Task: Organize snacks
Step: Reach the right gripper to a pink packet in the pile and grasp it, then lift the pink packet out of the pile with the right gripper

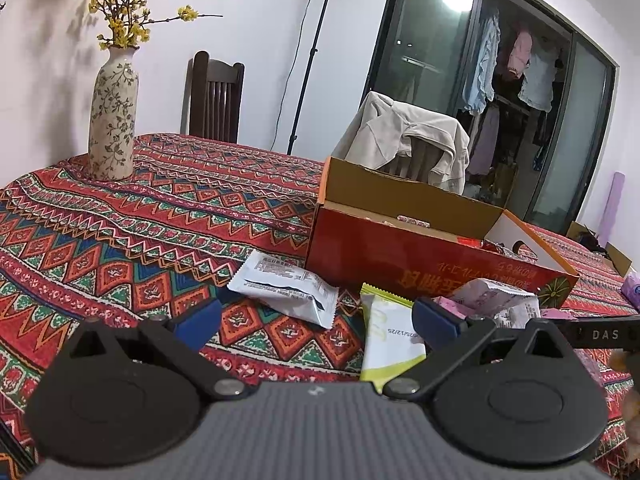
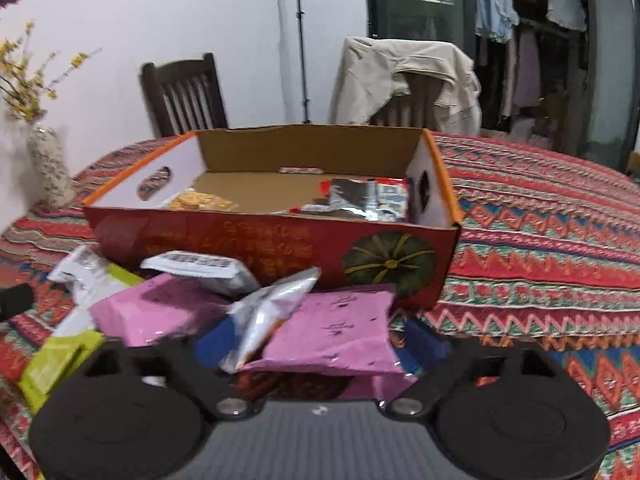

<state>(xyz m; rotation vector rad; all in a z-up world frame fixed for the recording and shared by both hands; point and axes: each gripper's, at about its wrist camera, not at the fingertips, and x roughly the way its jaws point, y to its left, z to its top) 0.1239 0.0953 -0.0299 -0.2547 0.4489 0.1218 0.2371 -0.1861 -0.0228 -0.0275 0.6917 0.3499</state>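
An open red and orange cardboard box (image 2: 256,248) stands on the table with several snack packets inside; it also shows in the left wrist view (image 1: 380,252). In front of it lie loose packets: a white one (image 1: 288,288), a green and white one (image 1: 390,340), pink ones (image 2: 336,332) and a silver one (image 2: 272,312). My left gripper (image 1: 316,320) is open and empty above the cloth, its fingers either side of the green and white packet's near end. My right gripper (image 2: 320,344) is open around the pink and silver packets; its fingertips are mostly hidden by them.
A patterned red tablecloth (image 1: 120,232) covers the table. A flowered vase (image 1: 112,116) with yellow blossoms stands at the far left. Two chairs stand behind the table, one (image 1: 412,140) draped with a beige jacket. A lamp stand and a glass door are behind.
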